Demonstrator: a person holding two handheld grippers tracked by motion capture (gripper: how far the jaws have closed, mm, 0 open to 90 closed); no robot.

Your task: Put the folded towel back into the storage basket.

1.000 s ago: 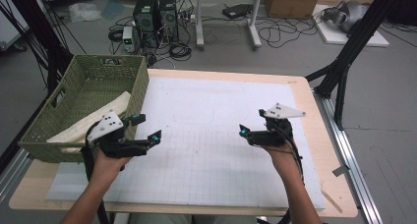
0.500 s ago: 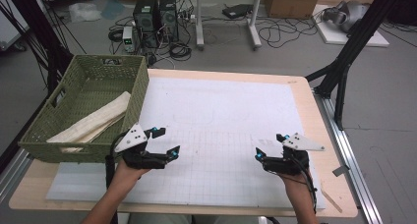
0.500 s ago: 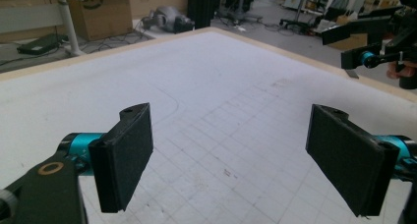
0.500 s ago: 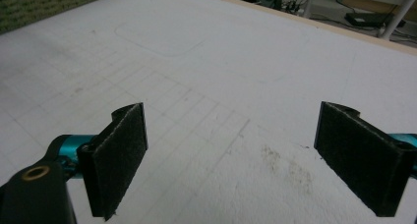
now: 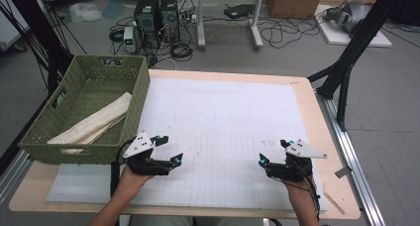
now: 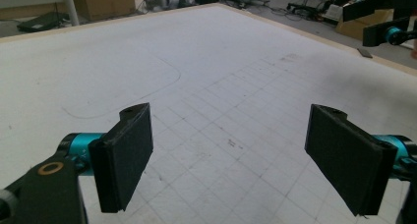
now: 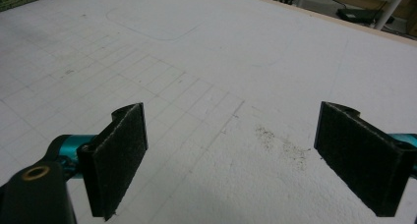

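While both claws hung with their jaws wide apart and nothing between them, the left claw [image 5: 168,149] sat at the lower left of the high view, just beside the near corner of the green wicker basket [image 5: 133,112]. A rolled cream cloth [image 5: 94,122] lay inside that basket. The right claw [image 5: 274,151] sat at the lower right, well apart, over the white gridded mat [image 5: 218,117] covering the wooden surface [image 5: 307,102].

Soft, even overhead light, faint shadows, slightly blurred and grainy throughout.
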